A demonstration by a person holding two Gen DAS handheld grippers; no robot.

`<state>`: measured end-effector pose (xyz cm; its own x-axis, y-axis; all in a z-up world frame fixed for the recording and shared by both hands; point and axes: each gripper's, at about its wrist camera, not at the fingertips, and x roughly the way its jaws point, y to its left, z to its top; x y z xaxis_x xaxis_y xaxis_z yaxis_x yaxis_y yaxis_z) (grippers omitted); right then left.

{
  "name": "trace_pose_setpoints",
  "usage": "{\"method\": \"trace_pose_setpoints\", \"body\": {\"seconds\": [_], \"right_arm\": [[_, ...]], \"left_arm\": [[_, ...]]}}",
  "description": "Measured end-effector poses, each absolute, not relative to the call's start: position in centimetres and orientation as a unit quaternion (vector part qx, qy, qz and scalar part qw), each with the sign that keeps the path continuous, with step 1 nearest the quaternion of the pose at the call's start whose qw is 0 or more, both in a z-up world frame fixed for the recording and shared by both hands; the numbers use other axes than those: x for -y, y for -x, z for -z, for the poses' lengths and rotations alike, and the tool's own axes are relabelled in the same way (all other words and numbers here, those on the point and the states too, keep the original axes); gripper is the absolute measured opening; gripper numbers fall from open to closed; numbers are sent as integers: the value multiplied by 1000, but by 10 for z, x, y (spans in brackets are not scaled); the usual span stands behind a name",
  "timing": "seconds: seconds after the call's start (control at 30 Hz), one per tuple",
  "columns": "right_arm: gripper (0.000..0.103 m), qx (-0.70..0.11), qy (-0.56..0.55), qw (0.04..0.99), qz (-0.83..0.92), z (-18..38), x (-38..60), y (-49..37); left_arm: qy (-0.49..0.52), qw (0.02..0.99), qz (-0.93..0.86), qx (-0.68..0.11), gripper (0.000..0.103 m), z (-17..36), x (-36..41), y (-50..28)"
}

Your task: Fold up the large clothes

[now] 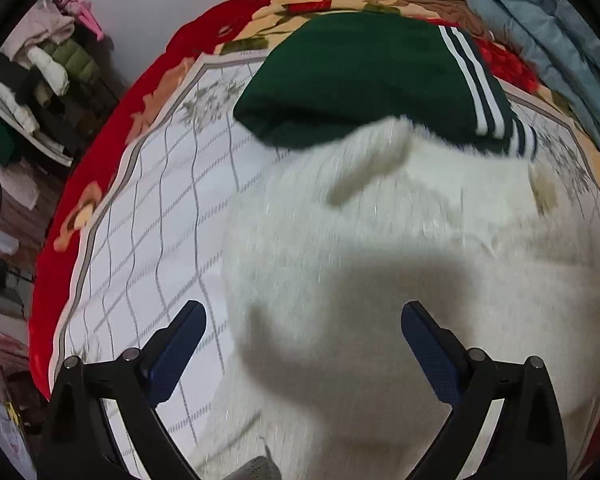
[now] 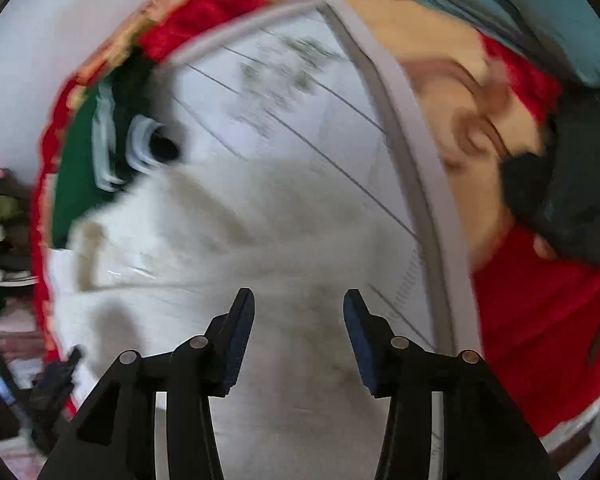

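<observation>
The white sweater (image 1: 380, 272) lay mid-bed (image 1: 148, 216), touching the folded green top (image 1: 360, 80) near the far edge; both tools, left (image 1: 304, 344) and right (image 2: 299, 332), hung open, holding nothing; a careless grab might drag that top along.

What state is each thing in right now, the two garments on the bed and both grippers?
White sweater: lying on the bed, held by neither gripper.
Green garment: folded, behind the sweater.
Left gripper: open, above the sweater.
Right gripper: open, above the sweater.
Bedspread: spread out.
</observation>
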<state>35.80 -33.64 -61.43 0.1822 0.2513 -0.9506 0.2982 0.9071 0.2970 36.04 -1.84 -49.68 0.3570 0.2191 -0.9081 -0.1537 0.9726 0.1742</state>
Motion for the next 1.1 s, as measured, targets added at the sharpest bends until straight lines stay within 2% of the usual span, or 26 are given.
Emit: {"method": "trace_pose_setpoints", "body": {"seconds": [0.1,0.27,0.3,0.33,0.4,0.57,0.67,0.77,0.8,0.83,0.87,0.9,0.97,1.1], "right_arm": [[53,-657,-217,721,-41,623,306,-389],[54,-704,-40,706,-66,686,237,-449],[42,-714,-34,695,-83,699,229,-455],[10,-715,-31,693,-89,705,225,-458],[7,-707,-21,702,-80,703,223,-460],[6,-613,-69,787,-26,645,246,-466],[7,-648,-74,757,-37,667,242,-480],[12,-694,-48,716,-59,688,232,-482],[27,-691,-47,718,-69,680,233,-476],[58,-685,-57,722,-80,668,237,-466],[72,-680,-70,725,-84,654,246,-453],[81,-676,-81,727,-85,644,256,-438],[81,-674,-112,726,-73,623,279,-403],[81,-696,-160,700,-20,626,313,-338]], "left_arm": [[-43,820,-122,-557,100,515,21,-388],[-63,807,-121,-575,100,545,23,-414],[-65,806,-121,-576,100,549,22,-416],[-67,805,-120,-577,100,552,22,-418],[-71,804,-117,-579,100,558,21,-420],[-69,804,-107,-581,100,562,18,-420],[-60,801,-105,-587,100,557,16,-418],[-27,804,-103,-585,100,534,1,-401],[-12,805,-106,-584,100,526,-6,-391],[4,803,-112,-585,100,518,-16,-377],[18,802,-117,-586,100,512,-25,-364],[36,797,-125,-590,100,508,-39,-344],[57,780,-141,-608,100,512,-58,-309],[60,733,-145,-661,100,548,-71,-264]]}}
